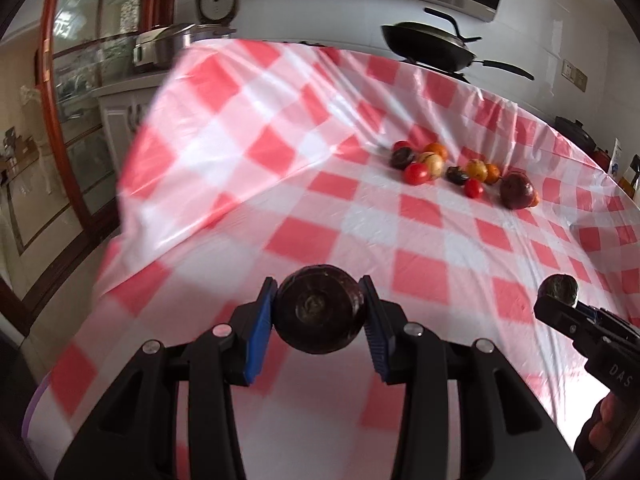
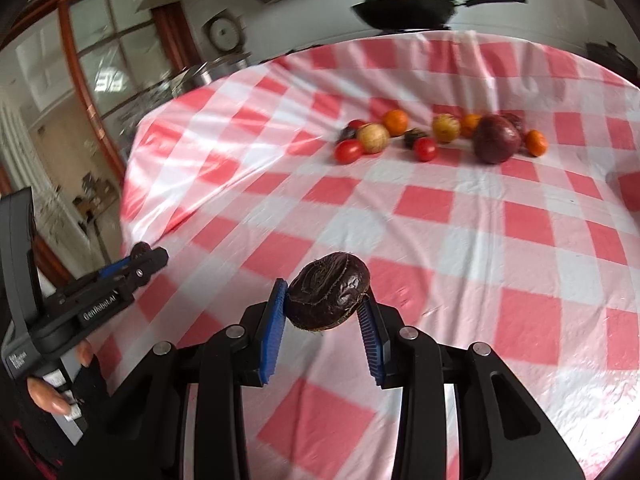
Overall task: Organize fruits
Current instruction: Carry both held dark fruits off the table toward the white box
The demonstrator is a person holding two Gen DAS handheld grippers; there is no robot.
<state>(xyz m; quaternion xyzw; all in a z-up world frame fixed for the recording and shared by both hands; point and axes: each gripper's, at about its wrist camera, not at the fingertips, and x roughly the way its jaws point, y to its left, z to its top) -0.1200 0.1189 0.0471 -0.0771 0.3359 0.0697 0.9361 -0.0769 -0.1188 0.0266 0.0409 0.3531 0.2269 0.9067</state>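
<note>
The left tool (image 1: 320,312) is clamped on a round dark purple fruit (image 1: 320,308), its blue pads (image 1: 262,332) pressing the fruit from both sides, with the fruit held up above the red-and-white checked cloth (image 1: 420,240) that covers the table. The right tool (image 2: 324,308) is closed on a second dark fruit (image 2: 328,296) — this one wrinkled and flattened, sitting tilted between the blue pads, also lifted clear of the cloth. Each tool shows in the other's view: the right one at the right edge of the left camera's picture, the left one at the left edge of the right camera's picture, with a hand (image 2: 60,388) wrapped round its grip. The rest of the fruit lies in a loose cluster well ahead of both tools, toward the far side of the table: small red tomatoes (image 2: 348,150), oranges (image 2: 395,122), pale yellowish round fruits (image 2: 373,138), a few small dark ones and one large dark red fruit (image 2: 496,140) at the right of the group. Beyond the table, a black pan (image 1: 432,46) sits against the wall — a steel pot (image 1: 168,46) stands further left.
</note>
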